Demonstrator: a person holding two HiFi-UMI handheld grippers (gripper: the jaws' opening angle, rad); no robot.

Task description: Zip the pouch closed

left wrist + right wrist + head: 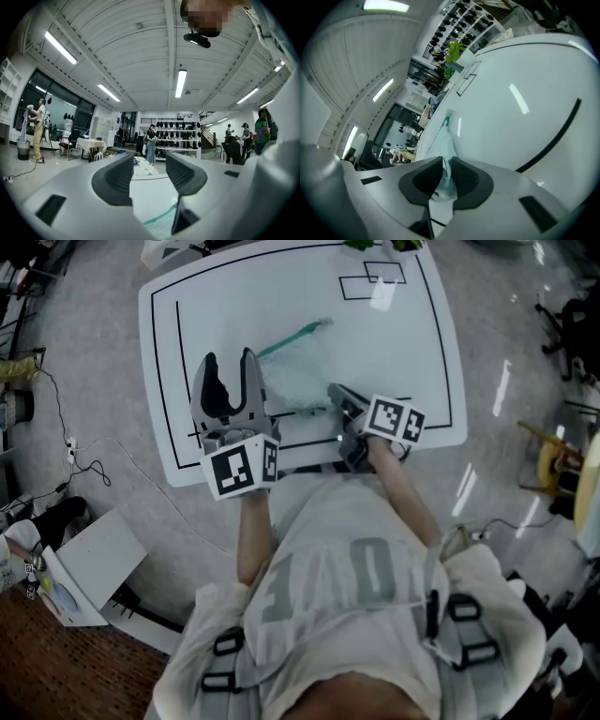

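Pouch point(298, 376) of pale mint fabric lies flat near the middle of the white worktop point(403, 352), slanting from near right to far left, inside the black lines point(176, 334) drawn round the top. Nearest the person, the left tongs point(228, 367) are held up above the near left part of the worktop, marker cube point(242, 467) toward the body. Their jaws stand well apart with nothing between them. In the left gripper view point(149, 164) only bare worktop and a bit of the pouch's green edge point(159, 220) show below the gap. Just to the right, the right tongs point(336, 395) lie low at the pouch's near right end. The right gripper view point(446, 171) shows their dark pads point(423, 178) closed on a fold of the pouch point(444, 140), the fabric pinched between them. From that grip the pouch runs away toward its far end, where the green zip strip point(292, 337) sticks out past the fabric. At the far edge of the worktop are two overlapping drawn rectangles point(361, 287) and, beyond them, a green plant point(452, 51).
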